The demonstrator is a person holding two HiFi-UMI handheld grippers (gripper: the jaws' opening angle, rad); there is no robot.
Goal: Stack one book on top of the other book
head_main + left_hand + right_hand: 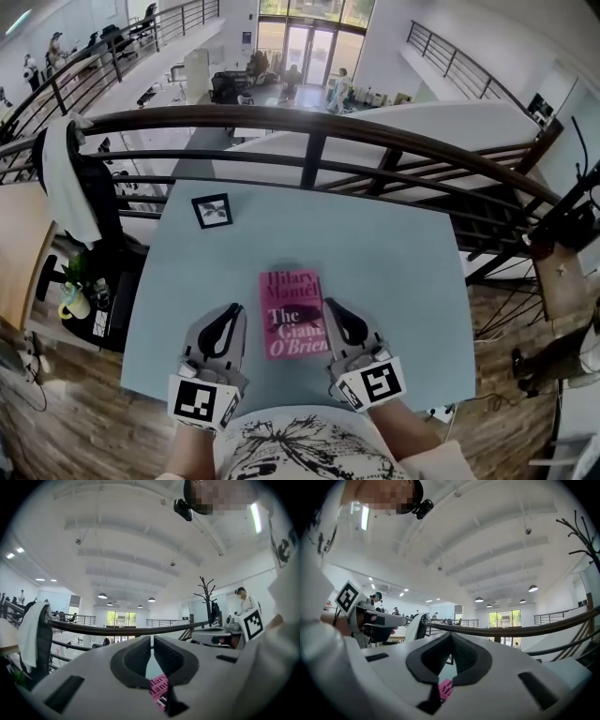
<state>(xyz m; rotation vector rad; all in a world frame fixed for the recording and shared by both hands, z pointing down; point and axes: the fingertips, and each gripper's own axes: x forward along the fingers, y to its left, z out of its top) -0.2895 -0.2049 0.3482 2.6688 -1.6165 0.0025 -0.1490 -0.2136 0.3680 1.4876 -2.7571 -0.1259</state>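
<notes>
Two claws flank the pink book (292,314) lying near me on the pale surface (394,244) in the head view, left claw (228,314) and right claw (333,307) beside its edges; each gripper view shows jaws pressed together, empty, with the book's cover below.

The pink book (292,313) bore the words "Hilary Mantel" and "The Giant, O'Brien" on its cover.

Pink book (293,314) on table (403,253), left gripper (231,310), right gripper (331,306)
</notes>
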